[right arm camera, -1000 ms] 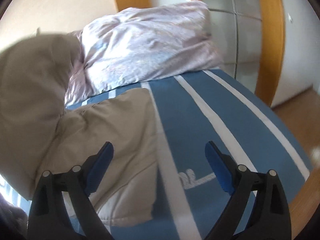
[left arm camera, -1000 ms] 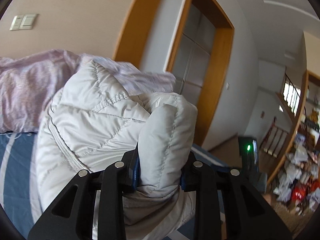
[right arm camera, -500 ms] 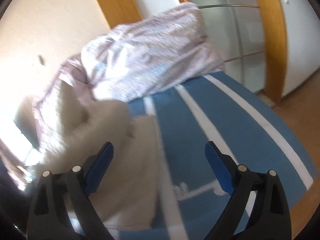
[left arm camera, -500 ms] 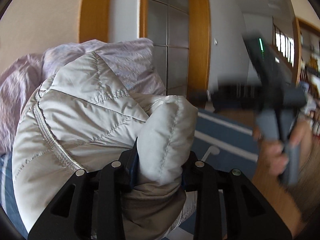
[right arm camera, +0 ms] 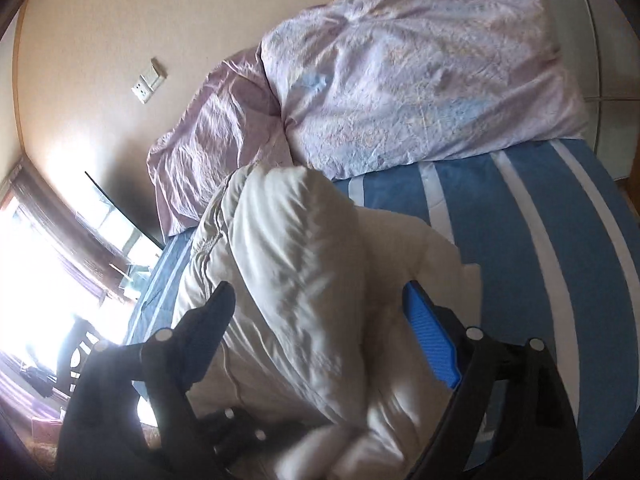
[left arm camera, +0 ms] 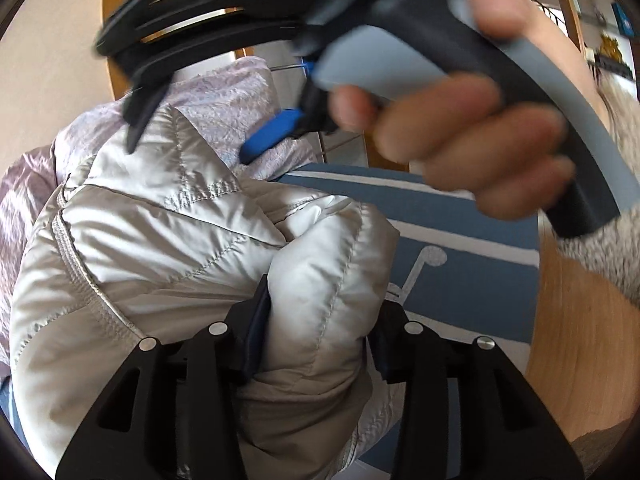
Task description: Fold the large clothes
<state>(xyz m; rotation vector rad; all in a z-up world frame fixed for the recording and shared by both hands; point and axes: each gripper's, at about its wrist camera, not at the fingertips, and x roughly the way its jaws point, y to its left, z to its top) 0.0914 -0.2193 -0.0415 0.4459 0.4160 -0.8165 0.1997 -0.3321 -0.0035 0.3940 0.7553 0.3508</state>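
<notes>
A light grey quilted puffer jacket (left arm camera: 160,248) lies bunched on the bed. My left gripper (left arm camera: 318,328) holds a thick fold of it; the jaws are opening, and the puffy fold still fills the gap and touches both pads. A hand (left arm camera: 460,140) carries my right gripper (left arm camera: 188,144) across the top of the left wrist view, blurred, just above the jacket. In the right wrist view the jacket (right arm camera: 300,260) bulges up between the spread fingers of the right gripper (right arm camera: 320,316). Its jaws are closing and its pads do not press on the fabric.
The bed has a blue sheet with white stripes (right arm camera: 540,240). Lilac crumpled pillows (right arm camera: 400,80) lie at its head against a beige wall with a socket (right arm camera: 148,80). A bright window (right arm camera: 40,280) is at the left. Wooden floor (left arm camera: 568,340) lies beyond the bed's edge.
The hand with the right gripper has swung in close over the jacket. The right view has turned left, bringing the jacket between its fingers. The left jaws stand wider around the fold.
</notes>
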